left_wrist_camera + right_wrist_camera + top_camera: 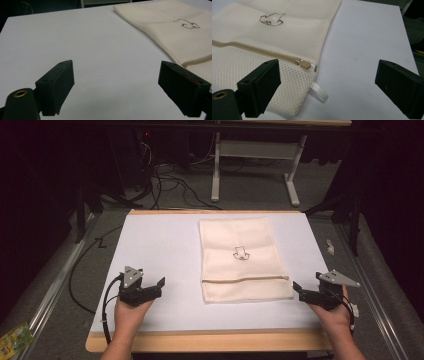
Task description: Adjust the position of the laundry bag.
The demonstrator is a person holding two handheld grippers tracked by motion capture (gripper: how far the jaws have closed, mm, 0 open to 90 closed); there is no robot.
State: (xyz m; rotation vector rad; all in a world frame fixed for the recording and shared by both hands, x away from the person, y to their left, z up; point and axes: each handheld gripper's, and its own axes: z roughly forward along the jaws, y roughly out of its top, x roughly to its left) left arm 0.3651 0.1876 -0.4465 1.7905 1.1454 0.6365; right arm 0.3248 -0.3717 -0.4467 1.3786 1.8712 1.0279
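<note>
A cream mesh bag (243, 257) lay flat on a white sheet (160, 250) covering a wood-edged table (200, 342), a bit right of centre. The bag was rectangular w/ a fine honeycomb weave, a small dark outline logo (241, 254) near its middle, and a tan zipper (245, 279) running across its width near the edge closest to the person. In the right gripper view the zipper pull (305, 64) sat at the bag's side edge, w/ a white ribbon loop (319, 92) sticking out just below it onto the sheet. The left gripper (159, 285), black w/ a grey 3-cornered plate on top, was held in the left hand (129, 312) near the front left of the sheet, well apart from the bag; its 2 blocky jaws stood wide apart w/ nothing between them. The right gripper (296, 288), held in the right hand (334, 312), sat just beside the bag's front right corner, jaws likewise spread wide and empty, not touching the fabric. Black cables (170, 182) lay on the grey floor beyond the table, by white desk legs (216, 167).
</note>
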